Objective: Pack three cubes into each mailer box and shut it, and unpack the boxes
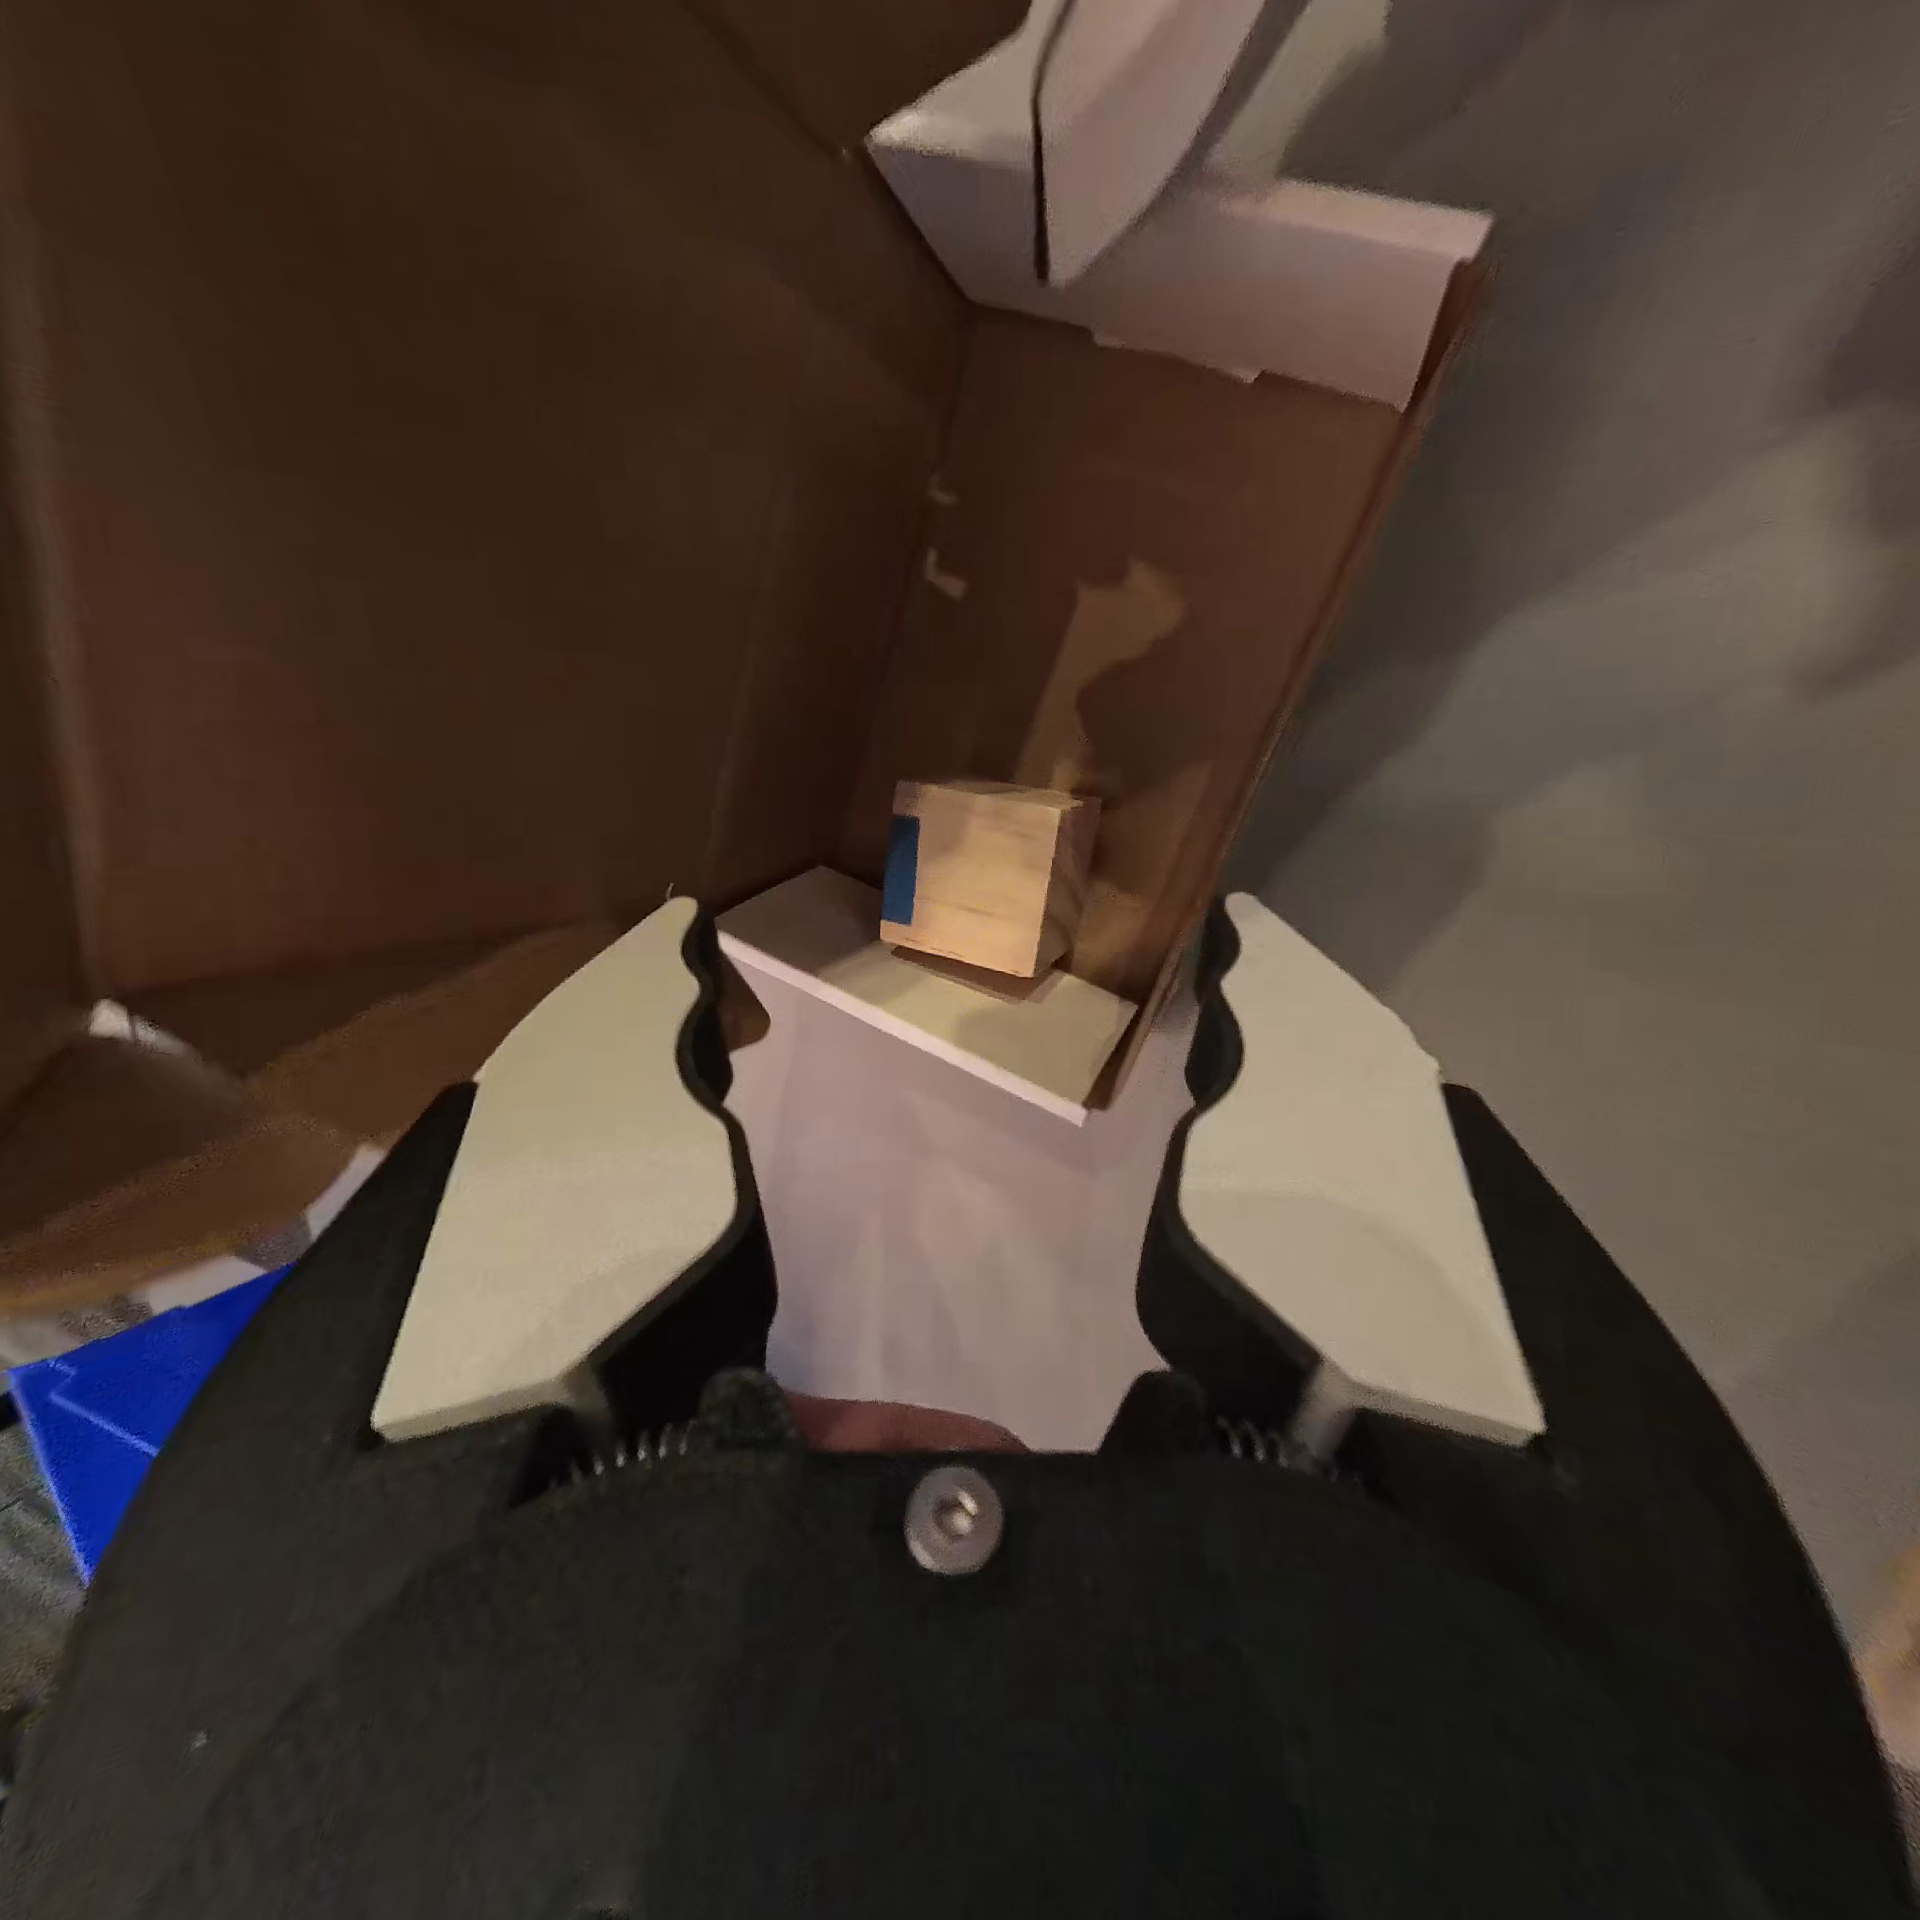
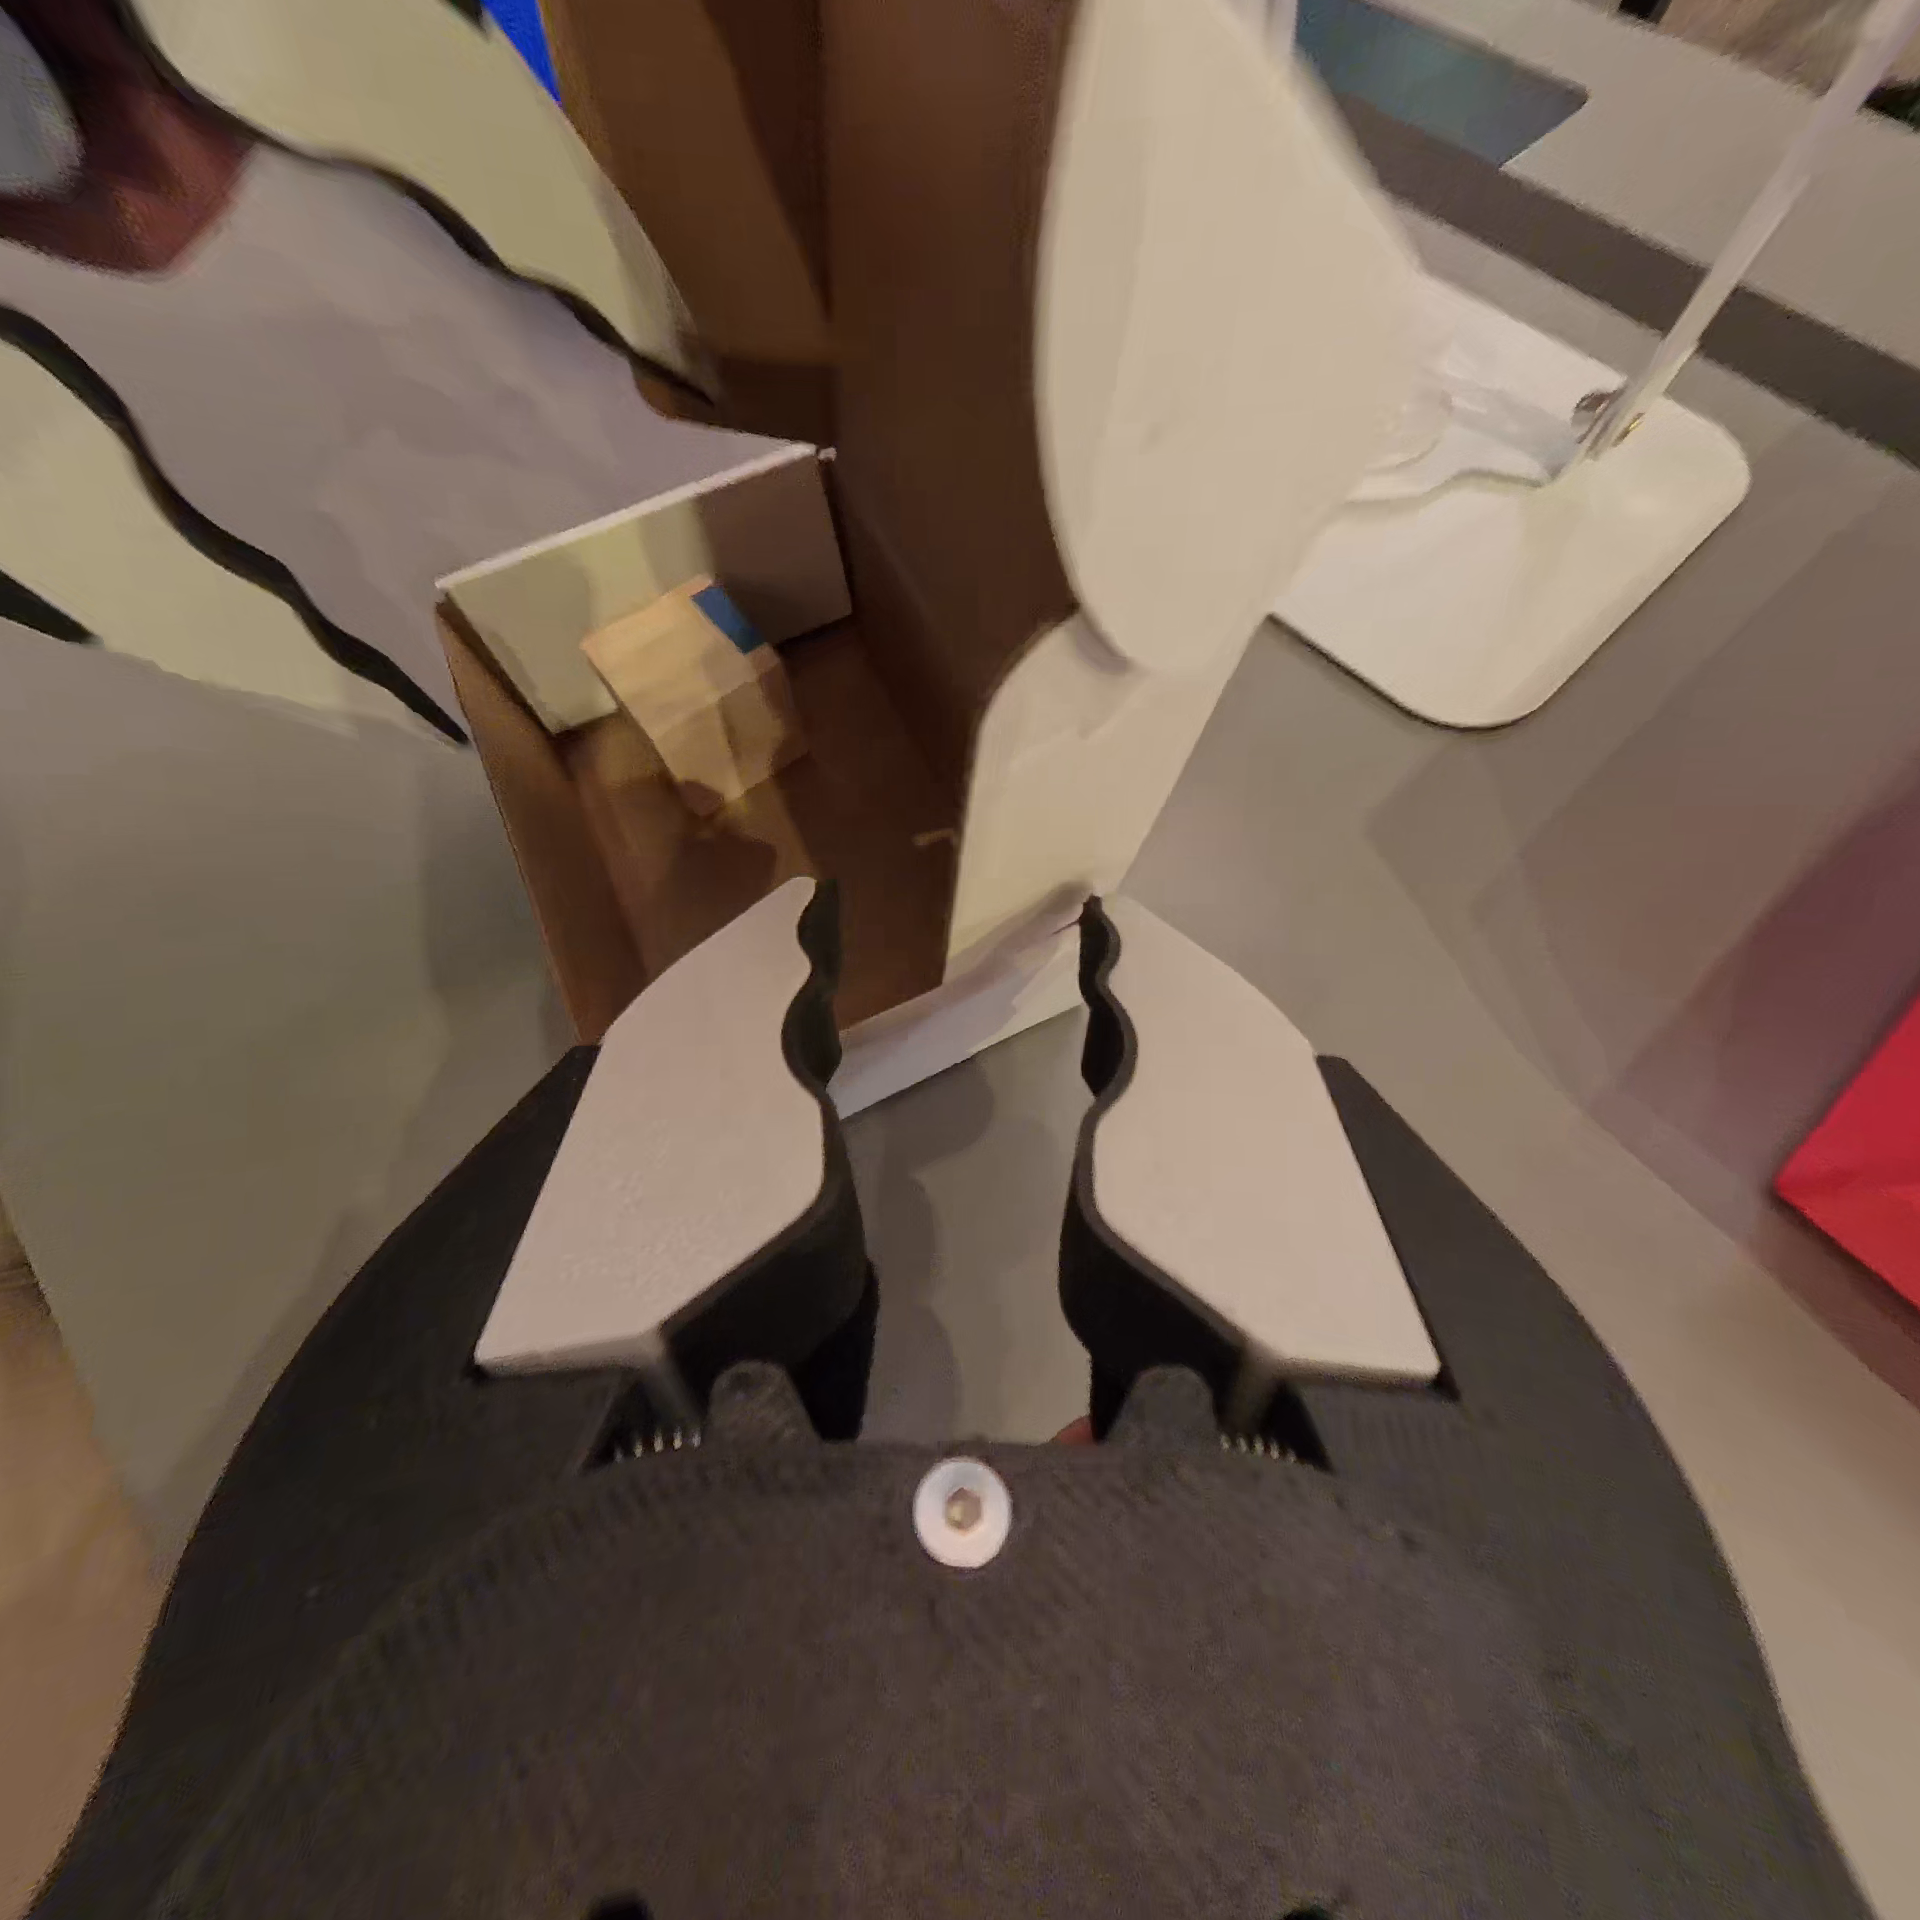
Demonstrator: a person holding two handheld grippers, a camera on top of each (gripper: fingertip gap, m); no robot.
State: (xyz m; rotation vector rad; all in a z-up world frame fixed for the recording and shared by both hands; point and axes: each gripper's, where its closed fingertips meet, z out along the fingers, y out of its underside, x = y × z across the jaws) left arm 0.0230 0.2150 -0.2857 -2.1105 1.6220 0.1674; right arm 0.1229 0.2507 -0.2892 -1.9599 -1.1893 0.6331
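Note:
An open mailer box (image 1: 436,499), brown inside and white outside, fills the left wrist view. One wooden cube (image 1: 987,883) with a blue patch lies tilted in its far corner, partly on a folded white flap (image 1: 935,997). My left gripper (image 1: 961,935) is open, and a white box wall shows between its fingers. In the right wrist view the cube (image 2: 696,696) lies inside the box (image 2: 894,582). My right gripper (image 2: 956,914) is open, its tips at the box's near corner. The left gripper's fingers (image 2: 312,156) show large at the upper left.
A white stand base (image 2: 1507,582) with a clear rod stands on the grey table (image 2: 1403,935) right of the box. A red object (image 2: 1860,1195) lies at the right edge. A blue object (image 1: 125,1392) shows at the lower left in the left wrist view. My right fingertips sit around 11 centimeters from my left ones. The left tips stand about 4 centimeters off the cube (image 2: 696,696).

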